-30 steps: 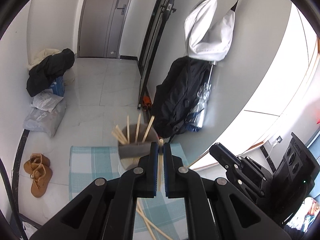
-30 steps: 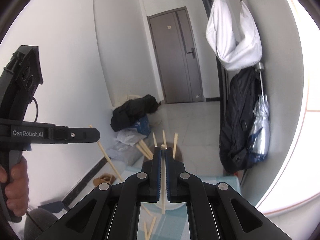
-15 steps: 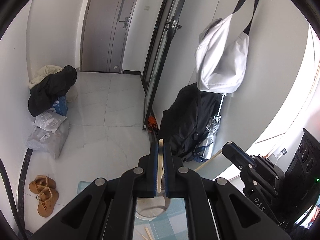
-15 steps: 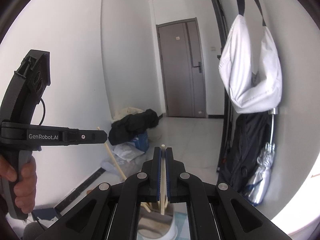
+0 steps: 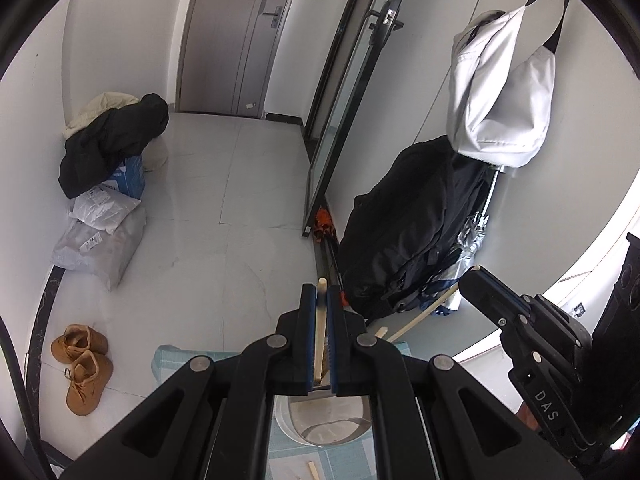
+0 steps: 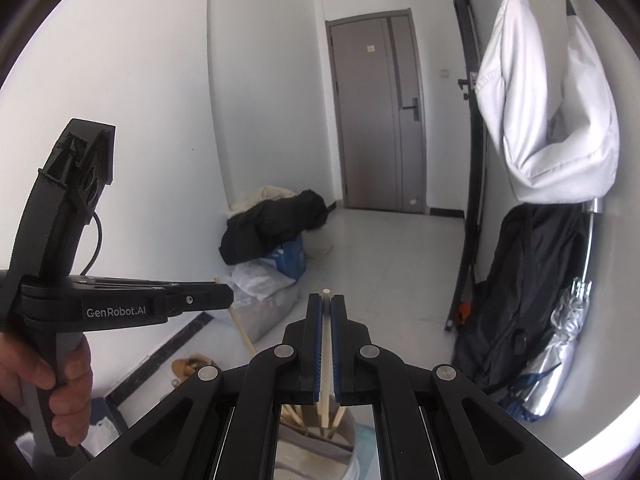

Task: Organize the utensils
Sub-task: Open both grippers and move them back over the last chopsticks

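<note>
My left gripper [image 5: 320, 292] is shut on a pale wooden chopstick [image 5: 319, 344] that stands between its blue pads. Its lower end hangs over the open mouth of a white utensil cup [image 5: 286, 426] on a teal checked cloth [image 5: 172, 356]. My right gripper [image 6: 326, 300] is shut on a second chopstick [image 6: 327, 344], above the same cup [image 6: 348, 440], which holds several chopsticks. Each gripper shows in the other's view: the right gripper [image 5: 492, 288] with its stick slanting down-left, and the left gripper [image 6: 216, 300] held by a person's hand [image 6: 60, 392].
One loose chopstick [image 5: 314, 470] lies on the cloth in front of the cup. Past the table's far edge is tiled floor with brown shoes [image 5: 82, 364] and bags [image 5: 100, 236]. A black coat [image 5: 408, 232] and a white bag [image 5: 500, 92] hang on the right wall.
Both grippers have moved forward with their chopsticks. The cup, once ahead of the fingertips, now sits under the jaws of both. Both stay shut.
</note>
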The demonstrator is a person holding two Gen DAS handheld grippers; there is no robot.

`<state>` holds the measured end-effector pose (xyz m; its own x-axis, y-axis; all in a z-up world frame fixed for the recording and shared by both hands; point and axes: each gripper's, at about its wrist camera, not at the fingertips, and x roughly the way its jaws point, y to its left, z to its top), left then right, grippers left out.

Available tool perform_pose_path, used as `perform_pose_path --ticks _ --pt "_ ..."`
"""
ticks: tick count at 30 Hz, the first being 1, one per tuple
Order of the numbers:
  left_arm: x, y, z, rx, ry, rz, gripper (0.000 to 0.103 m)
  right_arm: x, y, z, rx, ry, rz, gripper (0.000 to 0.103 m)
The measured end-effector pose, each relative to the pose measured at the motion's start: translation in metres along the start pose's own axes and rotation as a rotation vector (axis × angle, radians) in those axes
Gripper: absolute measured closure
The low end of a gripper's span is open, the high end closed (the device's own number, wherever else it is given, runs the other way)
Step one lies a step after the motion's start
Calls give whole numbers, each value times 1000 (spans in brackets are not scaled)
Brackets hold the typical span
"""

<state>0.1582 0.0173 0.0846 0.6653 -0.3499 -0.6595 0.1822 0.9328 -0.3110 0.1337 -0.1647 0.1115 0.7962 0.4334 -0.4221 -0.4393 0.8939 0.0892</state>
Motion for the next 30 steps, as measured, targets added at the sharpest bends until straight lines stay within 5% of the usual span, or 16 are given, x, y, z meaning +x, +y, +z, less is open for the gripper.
perform_pose_path --ticks 16,19,22,27,30 --pt "35 11 -27 -8 137 -103 102 55 -9 -57 64 164 7 97" --pt "27 13 -27 -17 110 -41 100 47 -16 -61 110 146 20 96" --pt "15 17 -25 -40 72 -25 91 30 -21 -59 130 118 13 83" --pt "-12 10 -30 -13 -9 46 47 -2 -18 -54 127 56 -4 58" --pt "-28 7 -35 -17 -59 65 40 -20 -14 -53 125 30 -18 51"
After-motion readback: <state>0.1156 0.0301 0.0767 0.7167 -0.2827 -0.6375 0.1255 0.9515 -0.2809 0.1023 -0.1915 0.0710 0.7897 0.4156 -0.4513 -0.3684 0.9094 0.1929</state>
